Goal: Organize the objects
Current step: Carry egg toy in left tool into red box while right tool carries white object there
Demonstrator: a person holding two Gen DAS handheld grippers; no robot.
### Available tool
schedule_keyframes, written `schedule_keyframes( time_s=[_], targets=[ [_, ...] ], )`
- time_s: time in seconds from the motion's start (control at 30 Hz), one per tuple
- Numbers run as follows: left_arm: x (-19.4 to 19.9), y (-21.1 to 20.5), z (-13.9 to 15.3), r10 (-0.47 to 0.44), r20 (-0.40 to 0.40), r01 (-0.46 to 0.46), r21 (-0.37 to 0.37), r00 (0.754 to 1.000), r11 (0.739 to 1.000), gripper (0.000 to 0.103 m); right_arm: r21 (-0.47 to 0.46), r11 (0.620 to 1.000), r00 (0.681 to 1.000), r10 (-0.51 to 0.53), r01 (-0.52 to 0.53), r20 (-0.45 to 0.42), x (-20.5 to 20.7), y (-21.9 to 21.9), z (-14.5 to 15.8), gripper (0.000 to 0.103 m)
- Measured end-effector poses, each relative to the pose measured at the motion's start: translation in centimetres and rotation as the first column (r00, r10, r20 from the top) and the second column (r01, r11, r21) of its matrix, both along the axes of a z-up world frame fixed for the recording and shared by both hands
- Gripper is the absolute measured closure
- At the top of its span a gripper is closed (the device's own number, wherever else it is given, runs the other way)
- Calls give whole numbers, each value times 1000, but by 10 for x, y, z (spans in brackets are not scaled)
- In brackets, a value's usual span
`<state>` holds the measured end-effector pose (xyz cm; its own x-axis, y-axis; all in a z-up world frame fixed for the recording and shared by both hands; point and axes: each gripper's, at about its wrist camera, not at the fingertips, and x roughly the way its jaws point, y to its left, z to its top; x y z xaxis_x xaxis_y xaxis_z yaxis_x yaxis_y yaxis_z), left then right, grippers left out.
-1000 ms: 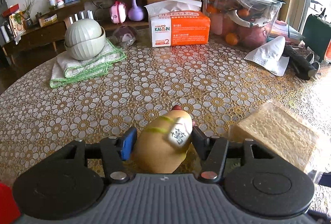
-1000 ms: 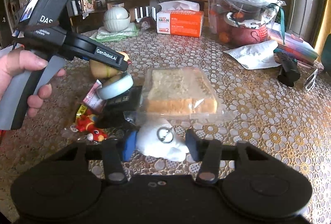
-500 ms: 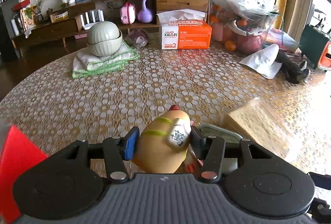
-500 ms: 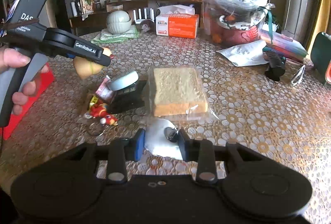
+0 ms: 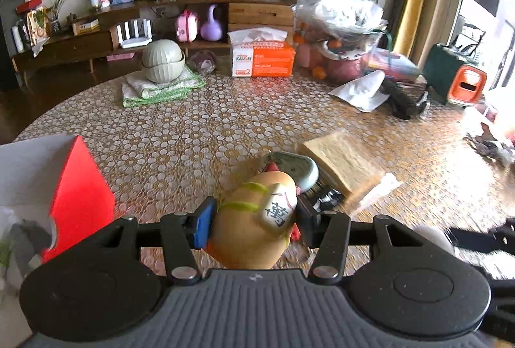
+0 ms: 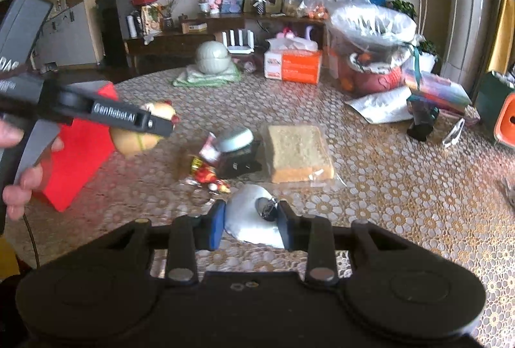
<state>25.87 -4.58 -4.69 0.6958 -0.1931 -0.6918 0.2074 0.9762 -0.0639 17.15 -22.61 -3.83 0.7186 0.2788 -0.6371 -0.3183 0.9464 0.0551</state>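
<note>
L tool point(image 5: 254, 216) clamps one tan plush toy point(image 5: 254, 229), green stripes, white tile w/ character. R tool point(image 6: 249, 221) grips one white pouch point(image 6: 254, 219); one bagged bread point(image 6: 299, 151) ahead of it.

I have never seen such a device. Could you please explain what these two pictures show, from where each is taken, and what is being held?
A person holds a hand-held gripper in each hand; a camera on each looks forward along its two fingers. The left hand-held gripper is shut on a tan plush toy. The right view shows it raised over the table, beside a red box. The right hand-held gripper is shut on a white soft object. On the table lie bagged bread, a small pile of packets, a tissue box and stacked bowls.
</note>
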Motion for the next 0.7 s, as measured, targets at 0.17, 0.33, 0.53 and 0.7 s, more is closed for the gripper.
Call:
schedule_keyframes(
  time_s=[0.17, 0.33, 0.53, 0.7],
  targets=[
    [-35, 13, 13, -14, 16, 14, -10, 1000, 1000, 52, 9, 999, 999, 36, -36, 25, -14, 14, 20, 70],
    [-63, 34, 27, -11, 49, 12, -28, 999, 1000, 51, -17, 996, 994, 94, -93, 60, -25, 40, 37, 70],
    [-90, 69, 43, 15, 91, -13, -24, 996, 1000, 51, -24, 986, 983, 166, -165, 81, -31, 76, 54, 70],
    [-106, 101, 51, 50, 106, -47, -31, 993, 998, 51, -23, 974, 970, 226, -224, 86, -34, 111, 65, 70]
  ],
)
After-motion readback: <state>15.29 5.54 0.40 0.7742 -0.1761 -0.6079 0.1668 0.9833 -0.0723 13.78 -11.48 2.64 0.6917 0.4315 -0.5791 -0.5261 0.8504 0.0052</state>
